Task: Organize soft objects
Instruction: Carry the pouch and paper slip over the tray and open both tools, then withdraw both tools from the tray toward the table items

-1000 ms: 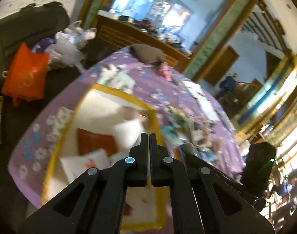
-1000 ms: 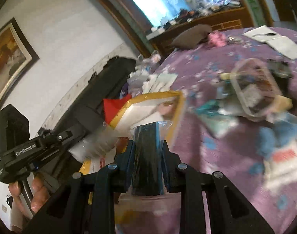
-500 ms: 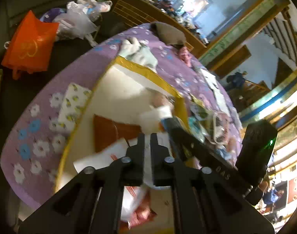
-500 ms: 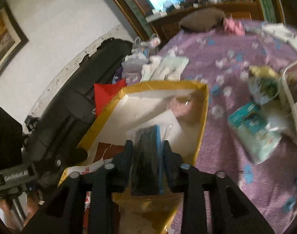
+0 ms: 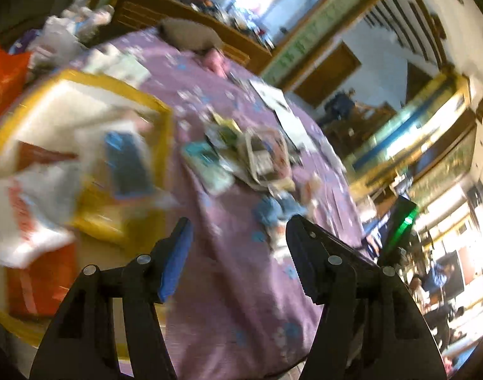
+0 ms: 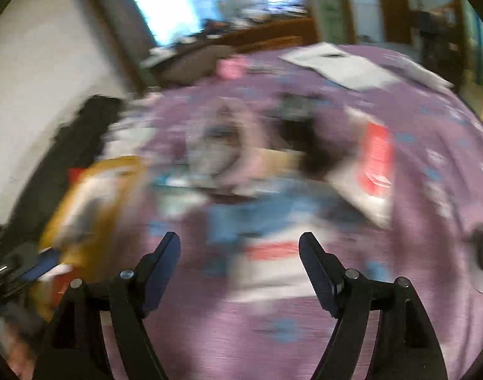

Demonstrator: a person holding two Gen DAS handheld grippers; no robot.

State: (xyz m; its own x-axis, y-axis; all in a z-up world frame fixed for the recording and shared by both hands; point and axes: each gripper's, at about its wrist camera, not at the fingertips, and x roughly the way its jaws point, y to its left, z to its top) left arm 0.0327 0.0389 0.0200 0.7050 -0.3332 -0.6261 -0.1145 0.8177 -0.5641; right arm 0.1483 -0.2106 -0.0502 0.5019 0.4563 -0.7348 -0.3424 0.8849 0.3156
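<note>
Both views are smeared by motion. My left gripper (image 5: 238,224) is open and its jaws are still opening, with only the purple flowered cloth (image 5: 241,300) between them. To its left stands the yellow-rimmed box (image 5: 165,117), holding a dark blue packet in a clear bag (image 5: 127,164), a white bag with red print (image 5: 19,215) and an orange packet (image 5: 41,281). My right gripper (image 6: 240,237) is also open and opening, empty, above a blue, white and red packet (image 6: 263,237). A heap of soft packets (image 5: 257,158) lies mid-cloth.
A white pack with a red panel (image 6: 374,158) lies right of the heap. White papers (image 6: 336,63), a grey cushion (image 5: 190,34) and a pink item (image 5: 216,60) sit at the far end. An orange bag (image 5: 3,79) and a dark sofa are left of the box.
My right gripper let go of the dark blue packet, which now lies in the box. Both grippers opened wide and swung right, off the box and over the purple cloth.
</note>
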